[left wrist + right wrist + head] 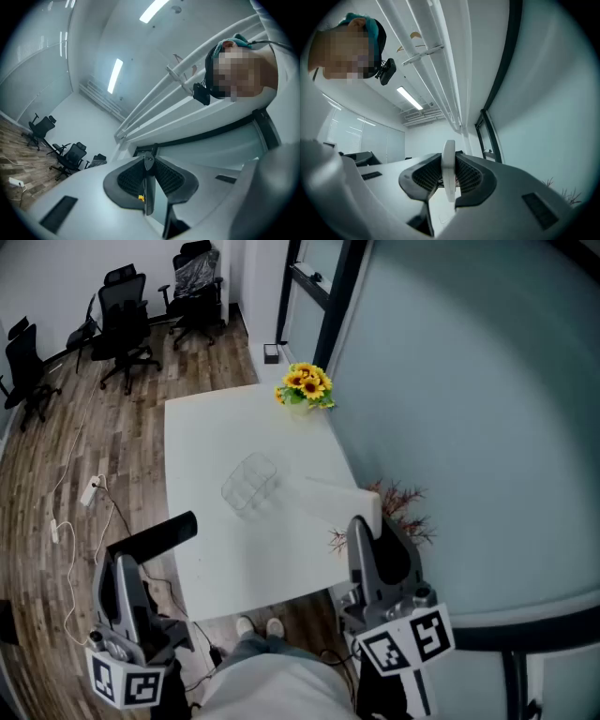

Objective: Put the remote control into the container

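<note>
A white table (211,437) stands on a wood floor (37,521) beside a pale frosted wall. The left gripper (148,185) has its jaws clamped on the black remote control (149,197), which shows edge-on as a thin dark bar between the ribbed pads (131,178). In the head view the remote juts forward and to the right of those jaws, above the table's near left corner. The right gripper (449,176) pinches a flat white object (449,159), also edge-on, which reaches ahead of it over the table's near right edge. Ahead of both grippers and apart from them, a clear container (250,482) sits mid-table. Beyond it are sunflowers (305,385), and office chairs (127,320) stand far off to the left.
</note>
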`<action>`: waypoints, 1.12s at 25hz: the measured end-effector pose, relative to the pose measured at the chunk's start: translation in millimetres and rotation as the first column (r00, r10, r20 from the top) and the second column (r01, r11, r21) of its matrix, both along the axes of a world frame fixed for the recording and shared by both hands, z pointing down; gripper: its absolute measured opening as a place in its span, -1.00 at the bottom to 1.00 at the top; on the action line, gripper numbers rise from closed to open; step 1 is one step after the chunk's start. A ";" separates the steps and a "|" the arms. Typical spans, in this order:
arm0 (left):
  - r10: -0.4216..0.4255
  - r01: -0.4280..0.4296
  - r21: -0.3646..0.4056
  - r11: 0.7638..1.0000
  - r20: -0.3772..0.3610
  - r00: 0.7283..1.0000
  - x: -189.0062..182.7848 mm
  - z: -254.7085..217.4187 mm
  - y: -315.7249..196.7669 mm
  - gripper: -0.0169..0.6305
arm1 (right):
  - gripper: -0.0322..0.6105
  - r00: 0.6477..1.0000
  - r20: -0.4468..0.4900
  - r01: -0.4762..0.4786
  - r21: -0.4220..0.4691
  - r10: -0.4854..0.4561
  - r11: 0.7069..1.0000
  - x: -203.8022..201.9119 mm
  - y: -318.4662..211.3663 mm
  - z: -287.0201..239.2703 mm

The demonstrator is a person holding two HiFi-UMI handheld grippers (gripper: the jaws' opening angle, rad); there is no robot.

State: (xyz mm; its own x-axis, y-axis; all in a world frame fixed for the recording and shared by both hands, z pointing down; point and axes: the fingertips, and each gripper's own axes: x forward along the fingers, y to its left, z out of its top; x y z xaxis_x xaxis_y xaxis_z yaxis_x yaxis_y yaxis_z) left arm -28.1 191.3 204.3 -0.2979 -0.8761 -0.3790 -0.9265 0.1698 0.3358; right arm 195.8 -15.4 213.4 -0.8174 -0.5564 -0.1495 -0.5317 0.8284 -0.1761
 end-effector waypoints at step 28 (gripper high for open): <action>0.059 -0.061 -0.031 0.998 -0.067 0.996 -27.7 31.9 3.8 -0.73 | -0.62 0.997 -0.075 0.014 -0.019 -0.015 1.000 -58.5 5.6 30.9</action>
